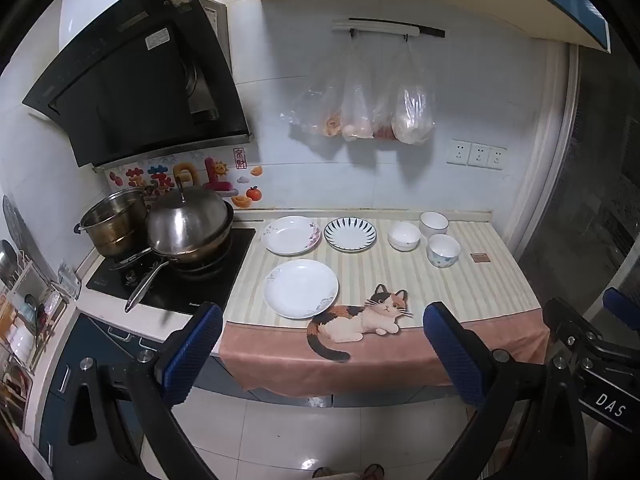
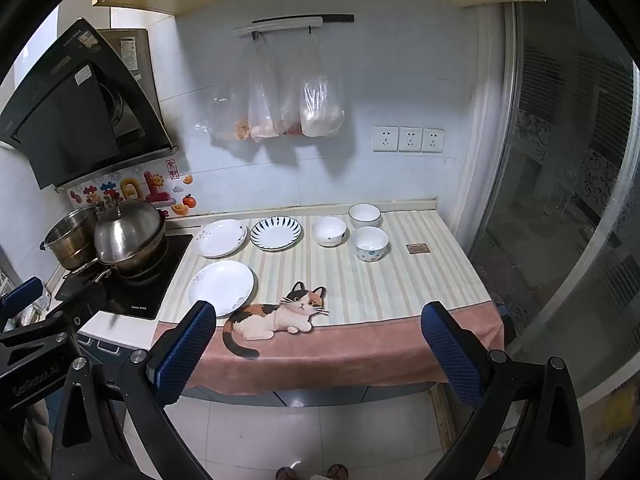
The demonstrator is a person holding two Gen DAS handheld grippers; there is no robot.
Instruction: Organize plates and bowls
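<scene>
On the striped counter mat [image 1: 460, 280] lie three plates: a white plate [image 1: 301, 288] near the front, a floral plate [image 1: 291, 235] behind it, and a blue-striped plate [image 1: 350, 234] to its right. Three bowls stand at the back right: a plain white bowl [image 1: 404, 235], a blue-rimmed bowl [image 1: 433, 223] and a dotted bowl [image 1: 443, 250]. All show in the right wrist view too, e.g. the white plate [image 2: 221, 287] and dotted bowl [image 2: 371, 243]. My left gripper [image 1: 320, 328] and right gripper [image 2: 320, 326] are open and empty, held back from the counter's front edge.
A stove [image 1: 176, 276] at the left holds a lidded wok [image 1: 188, 226] and a steel pot [image 1: 114, 218]. Plastic bags [image 1: 360, 100] hang on the wall. A small brown coaster [image 1: 480, 257] lies at the right. A glass door [image 2: 568, 160] stands at the far right.
</scene>
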